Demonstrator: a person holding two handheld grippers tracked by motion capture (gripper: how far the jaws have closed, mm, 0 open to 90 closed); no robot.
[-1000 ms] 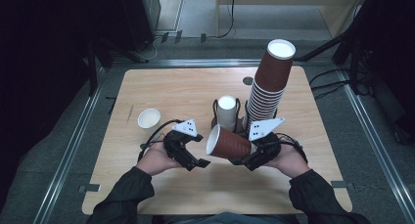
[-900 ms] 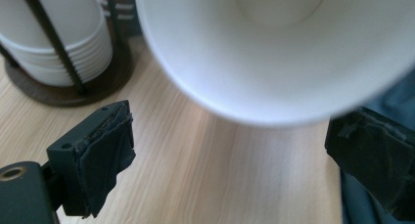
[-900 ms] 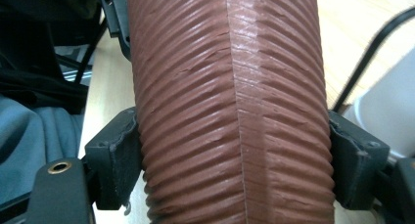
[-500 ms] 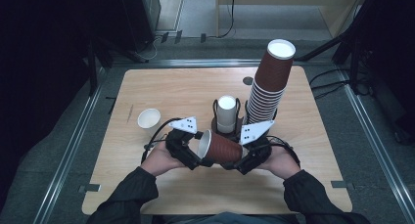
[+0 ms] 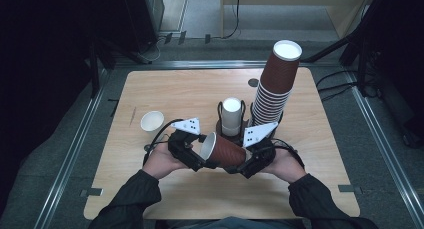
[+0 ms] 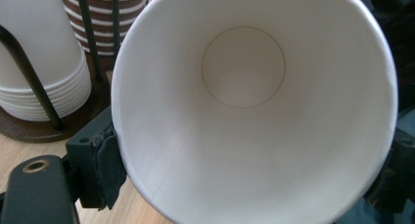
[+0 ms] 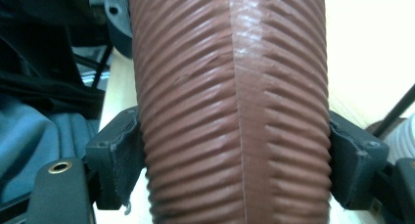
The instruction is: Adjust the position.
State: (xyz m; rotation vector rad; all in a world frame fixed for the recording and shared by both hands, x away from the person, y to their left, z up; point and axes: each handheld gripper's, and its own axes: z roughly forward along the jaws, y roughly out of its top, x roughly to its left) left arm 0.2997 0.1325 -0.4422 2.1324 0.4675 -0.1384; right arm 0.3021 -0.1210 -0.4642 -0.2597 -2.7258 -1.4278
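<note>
Low in the centre of the high view, a brown cup (image 5: 225, 151) lies on its side above the table (image 5: 310, 189), held between both grippers. The right gripper (image 5: 248, 165) clamps its ribbed wall, a pad pressed on each side. The left gripper (image 5: 197, 156) has just been closing around the rim, one pad touching the rim. Farther up stands a white stack (image 5: 231, 116) in a holder, with a tall brown stack (image 5: 276, 84) to its right. A lone white cup (image 5: 152, 122) sits at left.
</note>
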